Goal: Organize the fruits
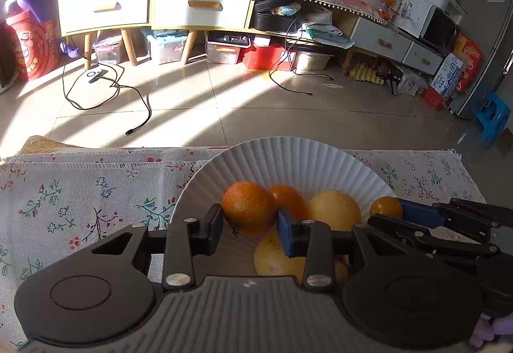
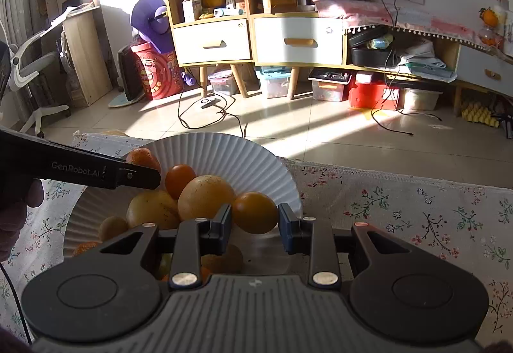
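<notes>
A white fluted paper plate [image 1: 288,157] on the floral tablecloth [image 1: 80,199] holds several oranges and paler yellow fruits [image 1: 335,208]. My left gripper [image 1: 250,218] is shut on a dimpled orange mandarin [image 1: 248,207] over the plate's left part. At the plate's right side, my right gripper [image 1: 396,215] is shut on a small smooth orange [image 1: 386,207]. In the right wrist view that small orange [image 2: 255,211] sits between the pads of the right gripper [image 2: 255,219] above the plate [image 2: 224,154]. The left gripper [image 2: 147,171] reaches in from the left with the mandarin [image 2: 142,157].
The table's far edge [image 1: 96,150] runs just behind the plate, with tiled floor and cables beyond. Brownish fruits [image 2: 112,226] lie at the plate's near left. A person's hand [image 2: 16,211] holds the left gripper. Cabinets and storage boxes line the far wall.
</notes>
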`<act>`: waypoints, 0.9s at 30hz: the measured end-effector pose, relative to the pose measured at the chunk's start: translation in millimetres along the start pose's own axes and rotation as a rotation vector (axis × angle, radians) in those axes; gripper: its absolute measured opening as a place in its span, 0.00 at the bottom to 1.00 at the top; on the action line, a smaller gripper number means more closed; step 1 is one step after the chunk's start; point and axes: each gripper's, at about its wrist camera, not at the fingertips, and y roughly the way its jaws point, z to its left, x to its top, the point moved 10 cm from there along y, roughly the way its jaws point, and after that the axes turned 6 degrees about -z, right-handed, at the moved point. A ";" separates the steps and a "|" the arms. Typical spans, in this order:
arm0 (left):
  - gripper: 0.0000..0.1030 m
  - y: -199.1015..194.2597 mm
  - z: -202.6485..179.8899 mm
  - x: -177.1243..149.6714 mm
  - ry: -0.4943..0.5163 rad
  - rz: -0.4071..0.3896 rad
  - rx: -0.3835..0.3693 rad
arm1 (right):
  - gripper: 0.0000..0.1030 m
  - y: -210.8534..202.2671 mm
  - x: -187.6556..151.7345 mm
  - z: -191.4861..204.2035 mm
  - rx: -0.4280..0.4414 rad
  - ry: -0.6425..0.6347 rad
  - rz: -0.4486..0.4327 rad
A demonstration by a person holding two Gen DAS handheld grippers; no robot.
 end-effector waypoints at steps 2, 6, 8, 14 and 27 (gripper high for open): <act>0.28 0.0 -1.1 0.6 0.002 -0.001 -0.004 | 0.27 0.8 -0.3 2.0 0.006 -0.002 0.003; 0.29 -1.3 -3.8 2.6 0.016 -0.010 -0.012 | 0.28 1.6 0.2 2.6 0.009 0.000 0.005; 0.32 -2.2 -4.3 4.8 0.022 -0.026 -0.009 | 0.28 1.8 1.1 2.2 0.013 0.009 0.007; 0.44 -5.7 -7.8 8.0 0.054 -0.043 0.002 | 0.41 -1.9 5.0 0.7 0.005 0.016 0.000; 0.69 -45.6 -13.1 -8.1 0.112 -0.060 0.040 | 0.61 -28.5 6.0 3.6 -0.021 0.050 0.004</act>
